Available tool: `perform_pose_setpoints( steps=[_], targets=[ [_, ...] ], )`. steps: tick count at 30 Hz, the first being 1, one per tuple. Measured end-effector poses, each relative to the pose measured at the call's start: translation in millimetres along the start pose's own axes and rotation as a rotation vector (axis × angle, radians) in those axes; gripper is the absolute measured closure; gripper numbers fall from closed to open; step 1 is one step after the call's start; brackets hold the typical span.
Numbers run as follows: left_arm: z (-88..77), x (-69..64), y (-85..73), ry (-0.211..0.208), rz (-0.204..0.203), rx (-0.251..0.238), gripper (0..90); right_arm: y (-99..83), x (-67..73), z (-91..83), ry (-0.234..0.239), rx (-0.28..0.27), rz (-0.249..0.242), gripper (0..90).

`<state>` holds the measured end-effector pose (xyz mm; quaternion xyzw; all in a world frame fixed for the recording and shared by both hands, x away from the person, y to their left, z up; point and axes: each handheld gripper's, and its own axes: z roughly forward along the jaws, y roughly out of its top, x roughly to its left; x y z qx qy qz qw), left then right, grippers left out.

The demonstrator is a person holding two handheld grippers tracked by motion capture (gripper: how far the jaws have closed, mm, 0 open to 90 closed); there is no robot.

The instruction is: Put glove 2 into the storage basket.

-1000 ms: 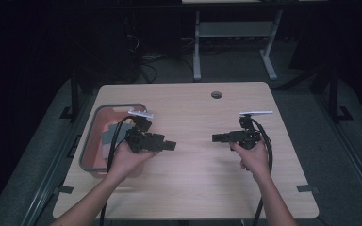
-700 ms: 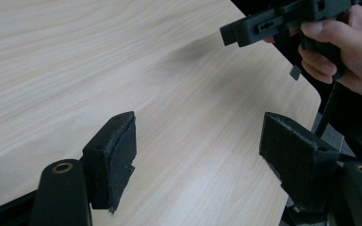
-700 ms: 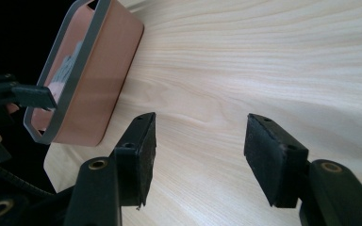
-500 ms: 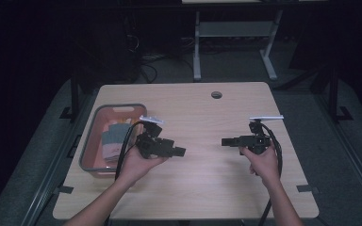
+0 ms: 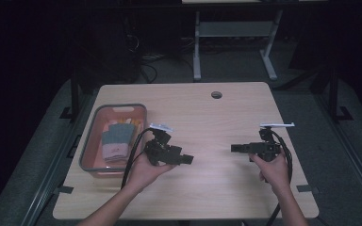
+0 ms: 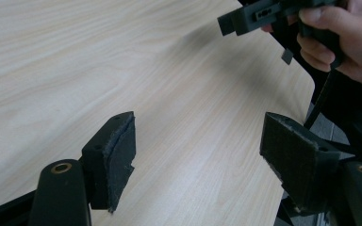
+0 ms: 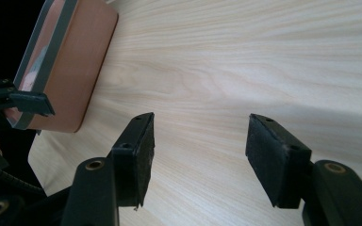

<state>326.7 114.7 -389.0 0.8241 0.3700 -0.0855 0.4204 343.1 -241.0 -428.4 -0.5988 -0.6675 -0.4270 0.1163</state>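
Facing each other above the bare middle of the desk (image 5: 207, 117), the left gripper (image 5: 187, 159) and right gripper (image 5: 235, 148) hang well apart, both with jaws spread and empty. At the desk's left edge sits a tray (image 5: 89, 152) holding folded cloth (image 5: 115, 139).

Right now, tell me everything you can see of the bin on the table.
The bin is a shallow rounded-corner rectangular tub, salmon-pink walls with a grey rim, seemingly plastic. It sits flat on the wooden table at its left edge. Inside lies folded grey-green and pink fabric. The left claw hovers to its right, apart from it.
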Motion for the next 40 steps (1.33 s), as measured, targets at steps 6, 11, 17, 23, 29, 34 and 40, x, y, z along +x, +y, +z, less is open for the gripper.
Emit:
perform_pose_setpoints(
  steps=[6, 11, 17, 23, 29, 34, 40],
  targets=[
    [11.6, -7.0, -4.0, -0.002, 0.016, 0.009, 27.2, -5.8, -8.2, -7.1, -0.006, -0.008, 0.006, 41.5],
    [19.2, -8.4, -8.8, -0.011, 0.019, 0.008, 27.2, -11.9, -14.7, -12.9, -0.014, -0.014, 0.012, 41.2],
    [26.3, -7.1, -16.0, -0.025, 0.013, 0.011, 26.9, -19.5, -19.7, -13.7, -0.020, -0.008, 0.006, 40.6],
    [29.5, -8.9, -23.5, -0.032, 0.020, 0.006, 26.7, -30.3, -19.6, -12.9, -0.024, 0.001, -0.018, 40.2],
    [31.3, -9.7, -33.4, -0.039, 0.024, 0.002, 26.3, -39.5, -18.3, -13.6, -0.004, -0.008, -0.025, 39.3],
    [32.2, -9.7, -43.1, -0.049, 0.028, -0.020, 26.3, -49.8, -17.0, -15.1, -0.005, -0.027, -0.045, 39.0],
    [33.7, -12.3, -59.3, -0.052, 0.044, -0.046, 26.3, -64.0, -14.4, -14.9, 0.025, -0.089, -0.055, 38.7]
  ],
)
